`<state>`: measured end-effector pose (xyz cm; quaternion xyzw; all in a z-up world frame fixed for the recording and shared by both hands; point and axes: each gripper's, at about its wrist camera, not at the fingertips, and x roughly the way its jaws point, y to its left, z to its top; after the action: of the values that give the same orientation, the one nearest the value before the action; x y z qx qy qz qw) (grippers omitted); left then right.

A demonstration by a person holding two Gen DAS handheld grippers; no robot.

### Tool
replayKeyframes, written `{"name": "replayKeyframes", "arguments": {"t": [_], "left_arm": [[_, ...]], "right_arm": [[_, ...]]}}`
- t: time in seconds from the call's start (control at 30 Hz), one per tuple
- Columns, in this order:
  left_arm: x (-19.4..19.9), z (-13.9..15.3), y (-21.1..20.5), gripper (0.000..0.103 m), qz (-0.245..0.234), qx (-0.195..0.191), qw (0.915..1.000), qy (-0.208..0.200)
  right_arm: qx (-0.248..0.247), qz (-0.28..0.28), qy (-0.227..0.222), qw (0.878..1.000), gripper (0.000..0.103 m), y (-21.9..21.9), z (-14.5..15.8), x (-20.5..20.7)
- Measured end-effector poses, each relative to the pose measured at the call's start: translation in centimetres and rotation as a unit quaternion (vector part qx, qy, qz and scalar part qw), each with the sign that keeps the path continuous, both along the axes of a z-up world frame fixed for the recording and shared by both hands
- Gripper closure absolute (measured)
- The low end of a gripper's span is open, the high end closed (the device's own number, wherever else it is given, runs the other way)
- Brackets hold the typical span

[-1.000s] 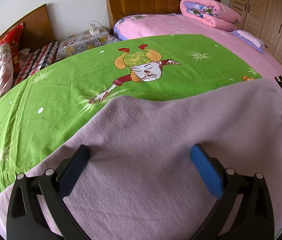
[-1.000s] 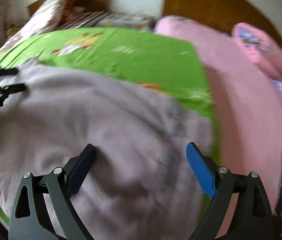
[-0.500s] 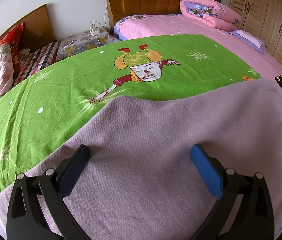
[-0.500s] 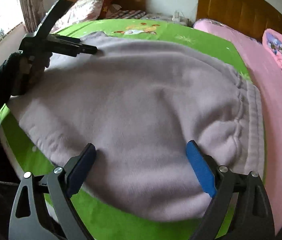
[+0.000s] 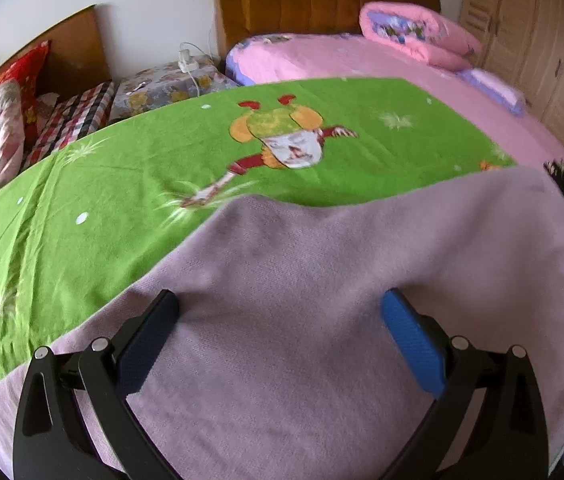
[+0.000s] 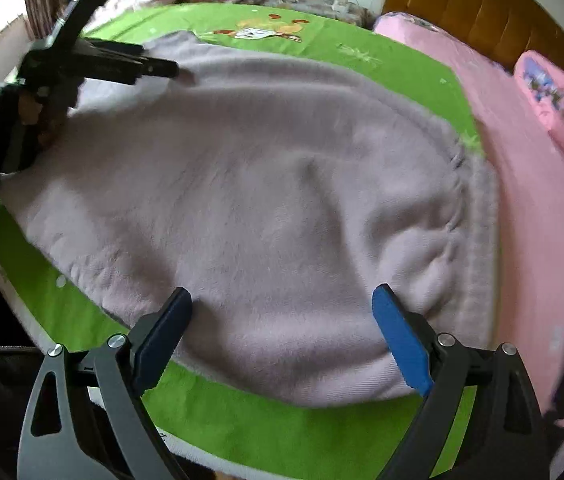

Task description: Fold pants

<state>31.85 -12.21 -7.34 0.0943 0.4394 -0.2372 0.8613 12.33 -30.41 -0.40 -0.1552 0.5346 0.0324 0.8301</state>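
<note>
My left gripper (image 5: 278,332) stayed wide open over the lilac pants (image 6: 250,184), gripping nothing. My right gripper (image 6: 282,332), jaws equally spread and empty, had swung back to the waistband end (image 6: 478,240). Pants lay flat on the green sheet (image 5: 122,168); folding seemingly not yet begun.

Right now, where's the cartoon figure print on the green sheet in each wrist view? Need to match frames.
Left wrist: cartoon figure print sits upper centre on the green sheet, just beyond the far edge of the lilac pants.
Right wrist: the print is small at top centre, again past the pants.
Shared landmark: the folded pink quilt, at the right in both.
</note>
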Motion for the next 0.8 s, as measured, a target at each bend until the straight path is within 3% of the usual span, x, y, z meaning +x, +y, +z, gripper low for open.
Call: {"name": "replayKeyframes", "arguments": {"t": [0.03,0.13,0.23,0.4,0.5,0.57,0.67,0.73,0.8], "left_arm": [[-0.4,0.5,0.7,0.002,0.01,-0.011,0.9999,-0.004],[-2.2,3.1,3.0,0.002,0.034,-0.039,0.9983,-0.028],[-4.1,4.6,6.0,0.002,0.061,-0.015,0.9961,-0.061],[-4.3,3.4,13.5,0.002,0.153,0.008,0.9874,-0.04],[-4.3,2.4,15.8,0.002,0.184,0.023,0.9822,-0.026],[-4.2,1.6,16.2,0.002,0.19,0.03,0.9812,-0.018],[-3.6,0.4,16.3,0.002,0.196,0.027,0.9803,0.006],[-3.2,0.3,16.2,0.002,0.194,0.025,0.9806,0.009],[-3.0,0.1,16.2,0.002,0.194,0.024,0.9807,0.014]], "right_arm": [[-0.004,0.003,-0.032,0.999,0.015,0.7,1.7,0.6],[0.061,0.03,-0.102,0.992,0.015,2.7,5.4,2.3],[0.075,0.063,-0.133,0.986,0.015,5.3,6.0,5.0],[0.122,0.085,-0.08,0.986,0.015,8.7,2.2,11.3],[0.166,0.095,-0.056,0.98,0.015,10.9,0.2,14.4],[0.162,0.106,-0.039,0.98,0.015,12.0,-1.5,16.1],[0.116,0.107,-0.015,0.987,0.013,12.2,-4.2,17.1],[0.146,0.116,-0.024,0.982,0.011,11.0,-4.3,17.0],[0.139,0.108,-0.025,0.984,0.011,10.3,-4.3,17.0]]}}
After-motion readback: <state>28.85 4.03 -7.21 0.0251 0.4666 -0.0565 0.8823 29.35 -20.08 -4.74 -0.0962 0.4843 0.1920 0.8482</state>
